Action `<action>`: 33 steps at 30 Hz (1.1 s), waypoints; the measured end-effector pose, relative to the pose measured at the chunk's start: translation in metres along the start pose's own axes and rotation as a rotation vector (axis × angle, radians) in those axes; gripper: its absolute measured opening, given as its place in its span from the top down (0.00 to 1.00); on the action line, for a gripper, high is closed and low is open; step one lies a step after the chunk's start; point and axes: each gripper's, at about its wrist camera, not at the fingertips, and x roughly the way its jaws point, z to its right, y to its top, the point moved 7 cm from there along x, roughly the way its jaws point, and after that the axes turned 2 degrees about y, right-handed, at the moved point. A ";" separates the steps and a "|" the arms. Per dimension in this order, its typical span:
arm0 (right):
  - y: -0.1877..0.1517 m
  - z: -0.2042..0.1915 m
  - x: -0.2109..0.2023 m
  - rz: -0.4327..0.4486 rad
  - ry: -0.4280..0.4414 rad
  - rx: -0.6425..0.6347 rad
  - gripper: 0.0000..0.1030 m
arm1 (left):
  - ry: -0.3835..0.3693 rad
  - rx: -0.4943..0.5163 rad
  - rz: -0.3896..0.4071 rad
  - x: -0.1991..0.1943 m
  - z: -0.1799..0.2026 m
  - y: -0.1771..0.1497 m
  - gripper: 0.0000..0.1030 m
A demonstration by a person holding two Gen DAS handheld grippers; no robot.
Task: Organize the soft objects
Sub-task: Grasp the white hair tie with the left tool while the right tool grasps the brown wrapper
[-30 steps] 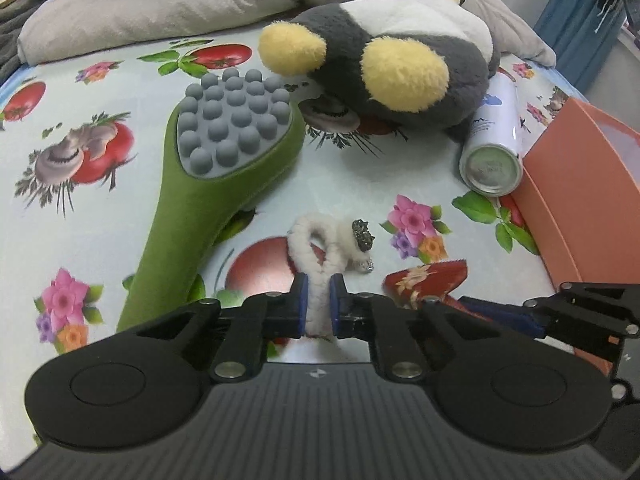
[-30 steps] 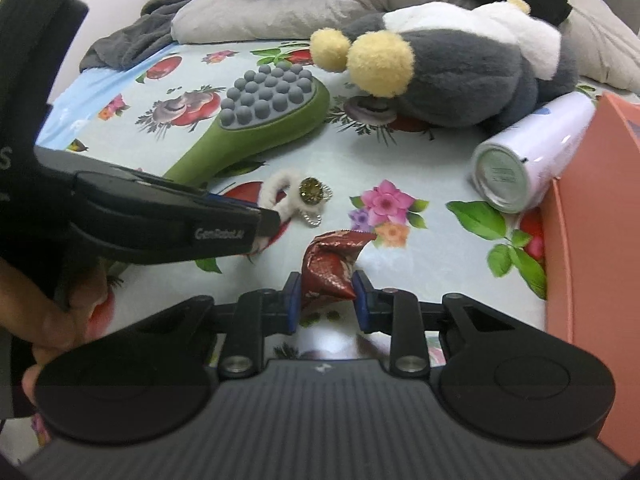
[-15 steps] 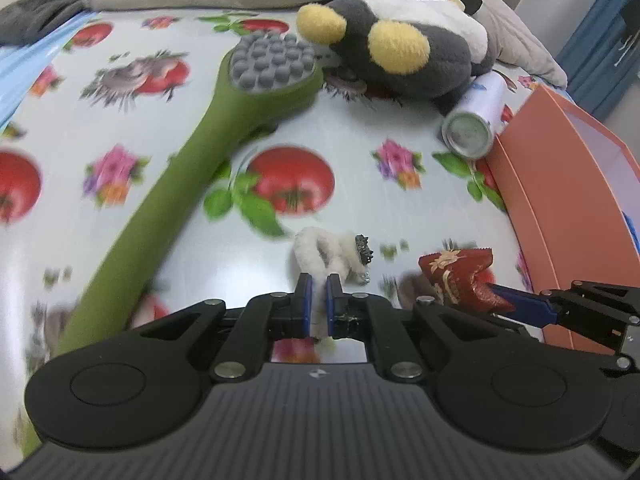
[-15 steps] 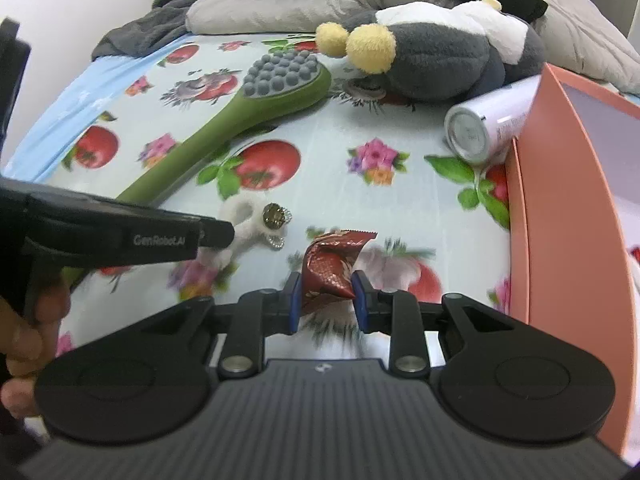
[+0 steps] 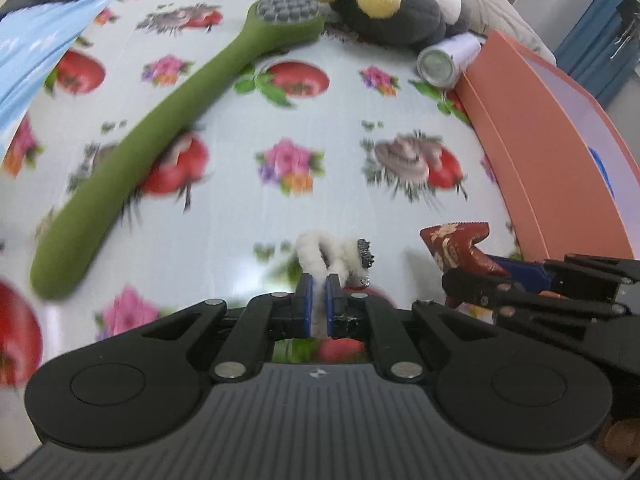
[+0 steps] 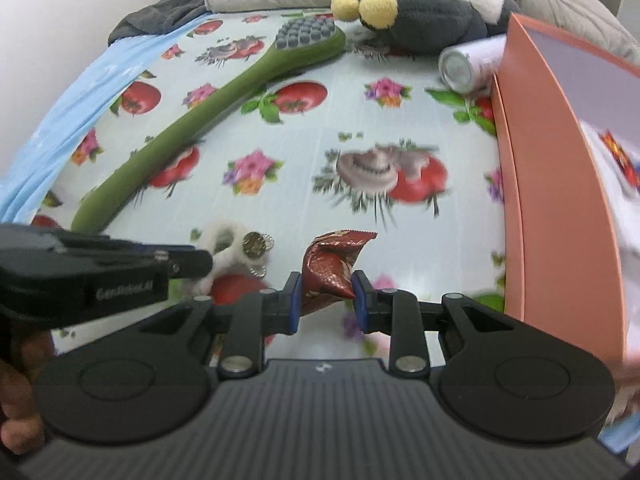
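Left gripper (image 5: 319,294) nearly shut, pinching white fluffy hair tie (image 5: 320,254) by loop, clear of near table; charm dangled.
Right gripper (image 6: 325,295) narrow, clamping red foil packet (image 6: 330,264), just left of orange box (image 6: 556,184).
Both likely light, soft, crushable; foil possibly slippery.

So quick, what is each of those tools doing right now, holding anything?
Left tool: closed on the fluffy white hair tie.
Right tool: closed on the red snack packet.
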 end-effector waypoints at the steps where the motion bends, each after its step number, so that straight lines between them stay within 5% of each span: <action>1: -0.006 0.001 -0.002 -0.008 0.009 0.024 0.71 | 0.001 -0.004 -0.004 -0.003 -0.001 -0.007 0.92; 12: -0.043 0.020 -0.018 -0.050 0.011 0.145 0.67 | -0.015 0.032 -0.026 -0.017 0.009 -0.043 0.91; 14: -0.046 0.025 -0.022 -0.049 0.023 0.173 0.61 | -0.018 0.057 -0.024 -0.019 0.014 -0.042 0.78; 16: -0.047 0.027 -0.023 -0.047 0.028 0.184 0.57 | -0.019 0.068 -0.020 -0.020 0.015 -0.041 0.51; 27: -0.038 0.027 -0.017 -0.013 0.042 0.213 0.57 | 0.014 0.144 -0.019 -0.022 0.026 -0.048 0.43; 33: -0.037 0.029 -0.005 -0.052 -0.022 0.182 0.68 | 0.047 0.186 -0.022 -0.019 0.029 -0.049 0.34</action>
